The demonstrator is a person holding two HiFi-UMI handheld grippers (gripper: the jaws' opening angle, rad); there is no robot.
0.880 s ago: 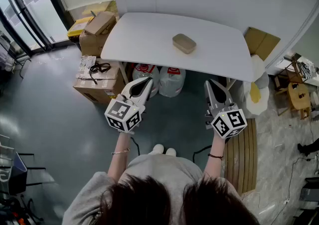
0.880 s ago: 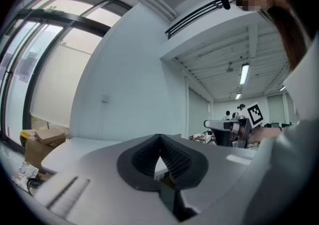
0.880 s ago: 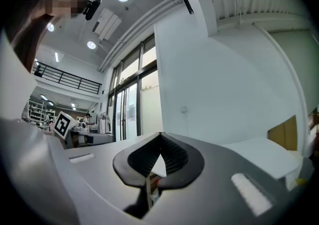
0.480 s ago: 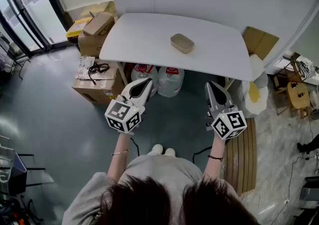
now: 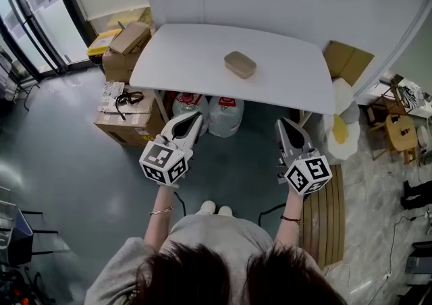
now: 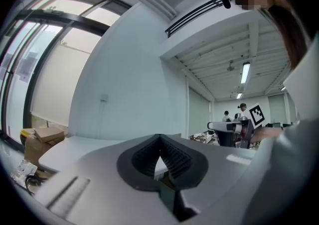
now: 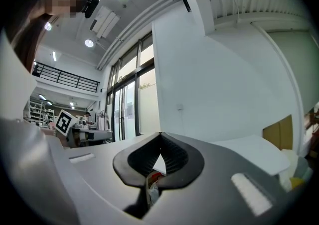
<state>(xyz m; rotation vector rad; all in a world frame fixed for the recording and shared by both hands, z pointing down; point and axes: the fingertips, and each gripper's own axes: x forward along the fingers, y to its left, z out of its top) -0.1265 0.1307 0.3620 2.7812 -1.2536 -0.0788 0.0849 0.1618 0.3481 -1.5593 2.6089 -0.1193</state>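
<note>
Seen from above, I stand at the near side of a white table [image 5: 175, 61] set against a pale wall, with a gripper in each hand held in front of my waist. My left gripper [image 5: 196, 116] has its jaws together, tips meeting, with nothing between them; its own view [image 6: 159, 137] shows only the table top and wall past the closed tips. My right gripper [image 5: 283, 123] is the same, jaws closed on nothing, as its own view [image 7: 160, 135] confirms. Both hang short of the table's near edge, well apart from each other. A small tan block [image 5: 240, 65], the only thing on the table, lies far of both grippers, near the middle of the top. It is up and to the right of my left jaws and up and to the left of my right jaws. Its long axis runs roughly left to right, the right end a little nearer me. Neither hand looks clearly closer. Under the table stand two water jugs [image 5: 187, 104]; cardboard boxes [image 5: 125, 118] sit on the floor to the left.
</note>
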